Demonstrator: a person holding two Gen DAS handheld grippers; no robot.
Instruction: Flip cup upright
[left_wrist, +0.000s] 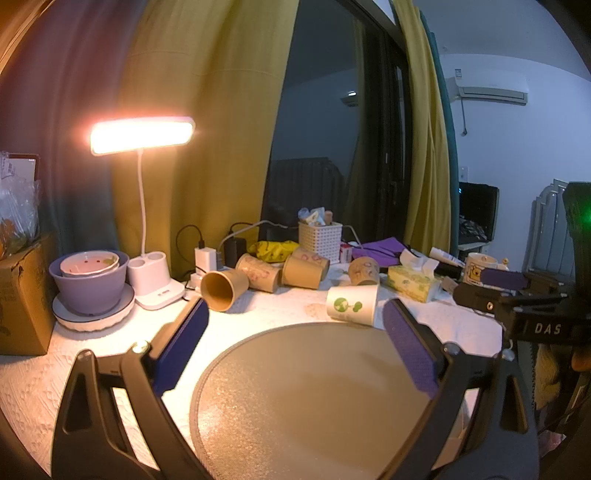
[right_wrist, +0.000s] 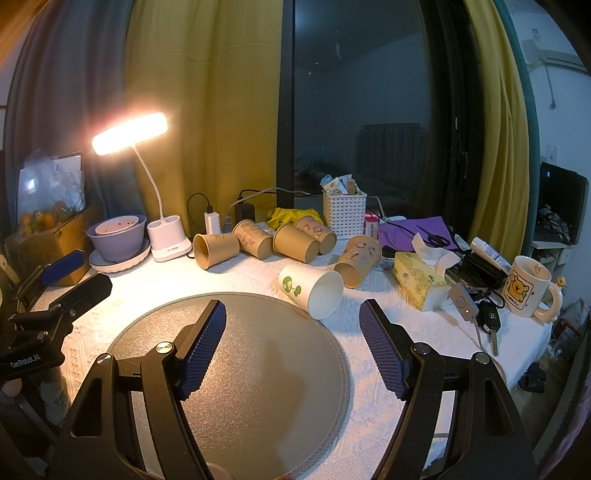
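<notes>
At the far left of the tabletop (right_wrist: 369, 387), a cardboard box (right_wrist: 55, 240) stands beside a purple bowl (right_wrist: 118, 240) resting on a white plate (right_wrist: 122, 260). A lit desk lamp (right_wrist: 129, 133) rises from a white base (right_wrist: 168, 236) just right of the bowl. A white charger (right_wrist: 212, 221) and a black adapter (right_wrist: 244, 212) are plugged in behind the base.

The left gripper (left_wrist: 295, 321) hovers above the round grey mat (right_wrist: 258, 369), jaws spread with nothing between them. The right gripper (right_wrist: 291, 317) hovers above the same mat, jaws likewise spread and empty.

Five brown paper cups lie on their sides behind the mat; the leftmost brown cup (right_wrist: 214, 249) shows its open mouth toward the camera. The white paper cup (right_wrist: 312, 290), printed with a green tree motif, lies on its side at the far edge of the mat, its mouth pointing to the right in the right wrist view. In the left wrist view the white cup sits just ahead of the right finger (left_wrist: 410, 350).

Behind the cups stands a white perforated basket (right_wrist: 343, 214). Further right lie a yellow tissue box (right_wrist: 421, 280), a purple cloth (right_wrist: 417, 229) and scissors (right_wrist: 436, 240). A bear-print mug (right_wrist: 530, 288) stands upright at the far right, with a car key (right_wrist: 489, 325) near it.
</notes>
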